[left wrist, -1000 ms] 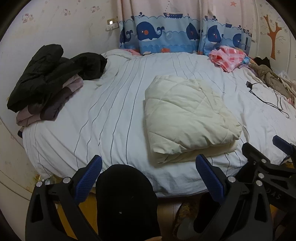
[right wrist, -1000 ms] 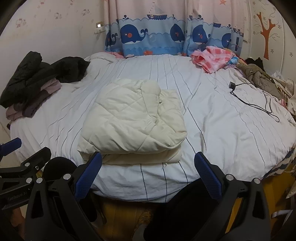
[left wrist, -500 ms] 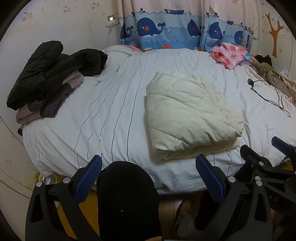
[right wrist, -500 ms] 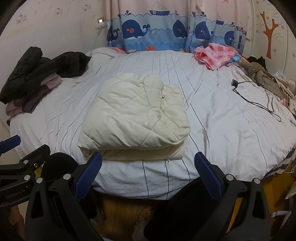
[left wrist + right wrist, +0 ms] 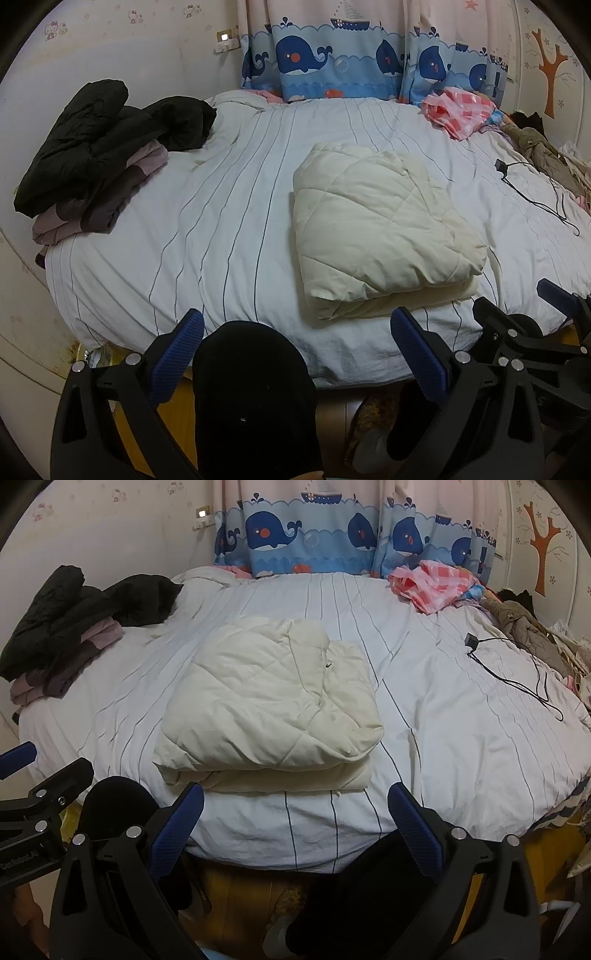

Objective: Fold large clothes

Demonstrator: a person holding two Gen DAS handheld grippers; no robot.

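Both tongs hang off the near edge of the bed, clear of the work: your left tongs and your right tongs each stand with jaws spread wide and nothing between the blue pads. The cream quilted padded garment lies folded into a thick rectangular bundle on the white bed cover with thin dark stripes, just beyond the near edge and roughly centred in the right wrist view. Compared with the frames one second and half a second ago, the bundle keeps the same shape and place on the cover; only the viewpoint changes, as both cameras tip slightly downward and sit a little farther back, so more of the bed shows. Judge from this that the fold on this garment is complete and that you are in the release-and-retreat phase. The heap of black and mauve-grey clothing at the far left of the bed and the pink checked cloth near the whale-print curtain are likewise unmoved. The black charger cable lies well apart from the bundle. If further garments need folding, the left heap is the probable source.
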